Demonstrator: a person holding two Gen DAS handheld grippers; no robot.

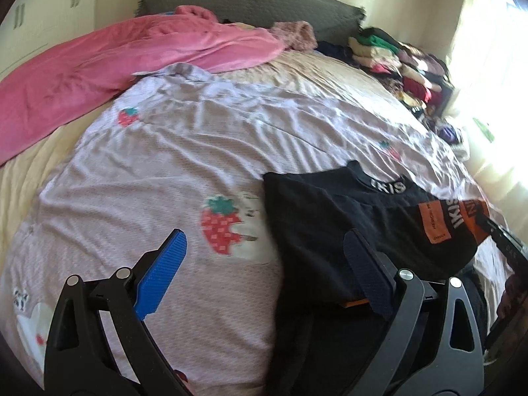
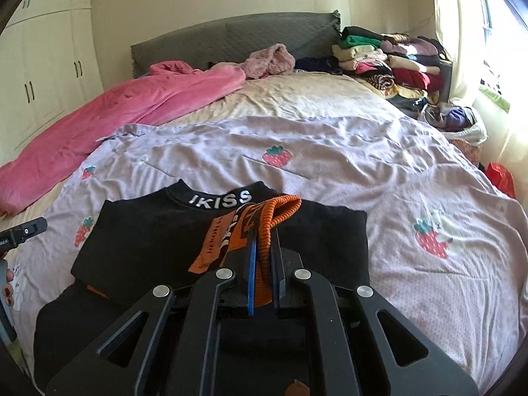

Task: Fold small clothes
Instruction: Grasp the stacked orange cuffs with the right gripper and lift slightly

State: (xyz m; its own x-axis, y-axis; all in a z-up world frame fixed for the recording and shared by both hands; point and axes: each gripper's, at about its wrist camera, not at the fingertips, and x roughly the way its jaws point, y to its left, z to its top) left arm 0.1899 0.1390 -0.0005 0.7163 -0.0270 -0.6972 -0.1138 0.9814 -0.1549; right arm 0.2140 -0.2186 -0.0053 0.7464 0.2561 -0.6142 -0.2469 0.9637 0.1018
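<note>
Orange ribbed cuff [image 2: 283, 211] is pinched in our right hand-held gripper [image 2: 263, 264], over the black top [image 2: 138, 231] lying on the bed [image 2: 297, 99] w/ strawberry sheet. We should carry the sleeve across & lay it flat, edges square. Left hand-held gripper [image 1: 264, 270] spread wide, holding nothing, free to pin the body.

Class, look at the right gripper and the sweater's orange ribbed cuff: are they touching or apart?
Touching. The right wrist view shows the right gripper shut on the orange ribbed cuff, pinched between both fingers.

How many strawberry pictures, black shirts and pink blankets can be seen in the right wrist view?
Strawberry pictures: 4 ()
black shirt: 1
pink blanket: 1
Total: 6
</note>
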